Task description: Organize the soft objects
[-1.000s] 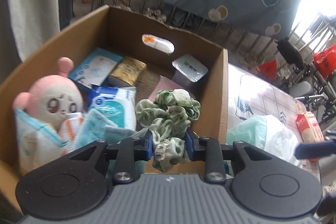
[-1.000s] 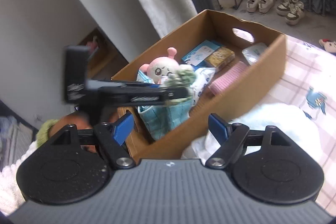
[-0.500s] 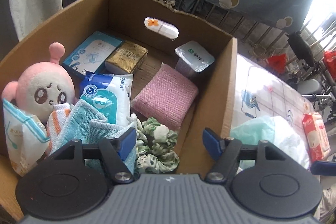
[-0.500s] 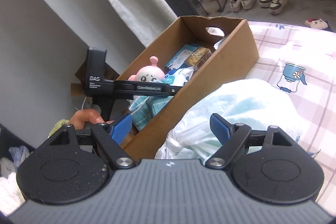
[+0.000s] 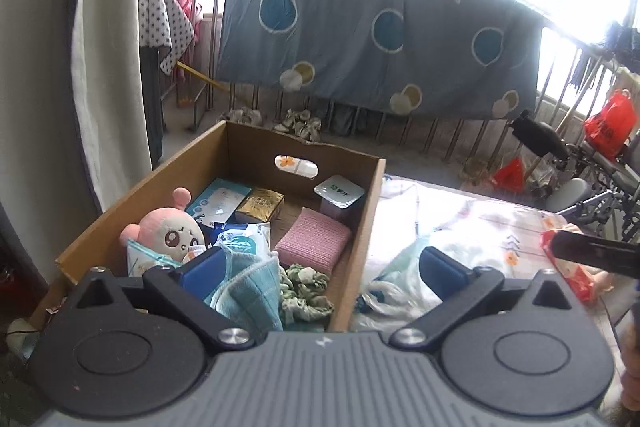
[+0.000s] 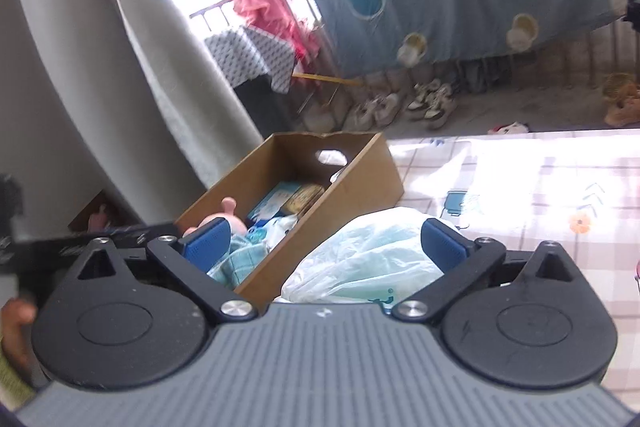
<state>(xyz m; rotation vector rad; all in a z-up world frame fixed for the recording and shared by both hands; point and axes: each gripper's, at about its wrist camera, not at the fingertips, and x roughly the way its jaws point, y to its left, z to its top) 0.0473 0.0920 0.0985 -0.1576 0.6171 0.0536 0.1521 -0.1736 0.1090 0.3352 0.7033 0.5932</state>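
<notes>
Now our left gripper [image 5: 322,269], jaws just spread wide, holds nothing; the green scrunchie [image 5: 306,293] lies in the cardboard box [image 5: 362,227]. Our right gripper [image 6: 324,241], also just opened wide, hangs empty above the plastic bag [image 6: 360,255].

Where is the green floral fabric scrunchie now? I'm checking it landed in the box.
In the left wrist view, the green floral fabric scrunchie lies inside the cardboard box, near corner, between the teal cloth and the pink pad.

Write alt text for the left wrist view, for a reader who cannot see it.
The open left gripper hangs empty above a cardboard box holding a pink plush toy, a green scrunchie, a pink sponge, teal cloths and packets. A plastic bag lies right of the box on a checked cloth.
</notes>
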